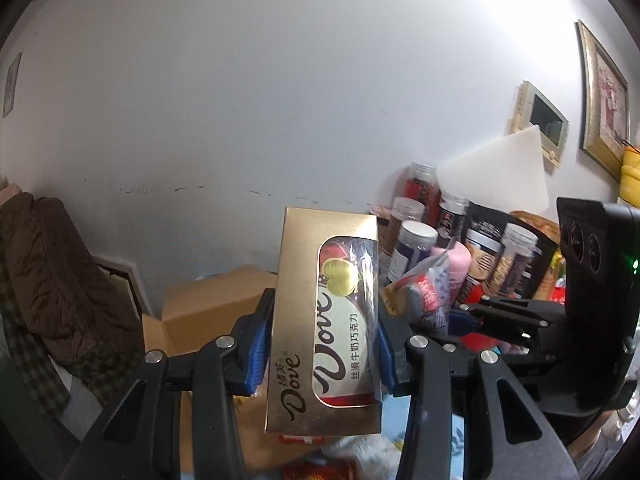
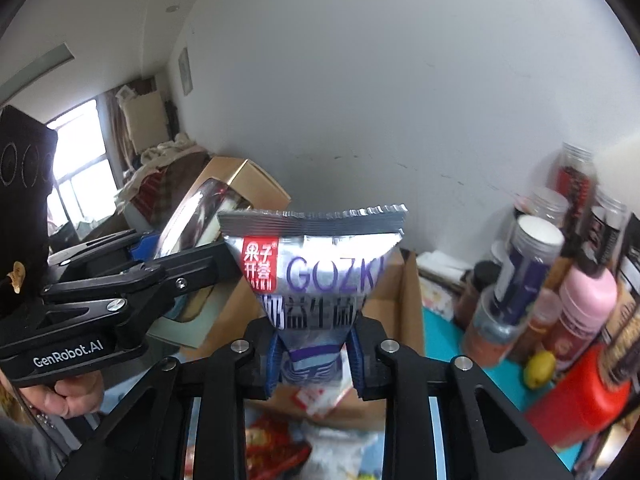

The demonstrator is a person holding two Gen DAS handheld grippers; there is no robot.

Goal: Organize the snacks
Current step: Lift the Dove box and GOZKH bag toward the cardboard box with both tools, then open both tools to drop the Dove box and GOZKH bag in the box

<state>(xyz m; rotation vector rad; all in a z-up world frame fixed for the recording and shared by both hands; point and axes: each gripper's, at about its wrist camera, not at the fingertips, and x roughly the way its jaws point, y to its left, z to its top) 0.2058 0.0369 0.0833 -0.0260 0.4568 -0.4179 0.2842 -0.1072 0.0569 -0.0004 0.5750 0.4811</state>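
Behind both loads: open cardboard box, flaps raised, judged the likely receptacle for sorted snacks. To its right, against the wall: cluster of lidded jars plus pink bottle, standing on the blue-covered table, grouped upright, seemingly already stored.

Gold Dove chocolate box: held upright, window side toward the camera, raised clear of the clutter below. Left hand-held gripper: clenched on the box, blue pads pressing its two long edges; grip across the narrow width keeps the stiff carton from tilting.

Silver GOZKI snack pouch: held upright, sealed crimp uppermost, just beside the Dove box. Right hand-held gripper: pinching the pouch at its narrowed lower part; soft packaging collapses there, hence the near-complete closure. Pinch low on the pouch leaves the fuller upper part uncrushed.

Both items airborne together, judged mid-transfer toward a common destination.
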